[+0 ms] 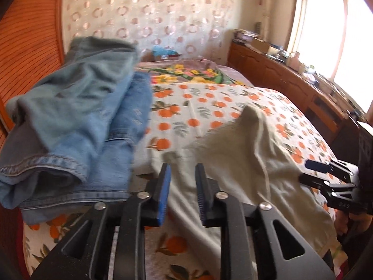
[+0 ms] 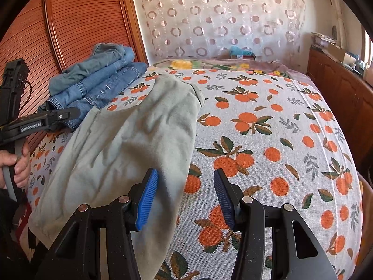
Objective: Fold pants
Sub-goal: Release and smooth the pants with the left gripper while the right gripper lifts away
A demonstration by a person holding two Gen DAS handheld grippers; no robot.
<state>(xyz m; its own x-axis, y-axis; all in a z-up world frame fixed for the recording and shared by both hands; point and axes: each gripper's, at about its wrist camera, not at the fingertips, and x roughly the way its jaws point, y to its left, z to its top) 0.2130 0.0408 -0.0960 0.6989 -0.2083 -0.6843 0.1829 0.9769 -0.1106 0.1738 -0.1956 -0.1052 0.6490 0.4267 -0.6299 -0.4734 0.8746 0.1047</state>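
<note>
Pale grey-green pants [image 2: 130, 144] lie on the bed, folded lengthwise, stretching from the near edge toward the middle; they also show in the left wrist view [image 1: 251, 163]. My left gripper [image 1: 181, 175] is open and empty, hovering just above the near left part of the pants; it also shows in the right wrist view [image 2: 63, 116]. My right gripper [image 2: 185, 182] is open and empty over the pants' right edge and the bedspread; in the left wrist view it [image 1: 307, 170] sits at the far right, jaws apart.
A stack of blue jeans [image 1: 77, 116] lies at the bed's left side against the wooden headboard [image 2: 81, 18]. The orange-print bedspread [image 2: 268, 128] covers the bed. A wooden cabinet [image 1: 279, 79] with clutter runs along the right under the window.
</note>
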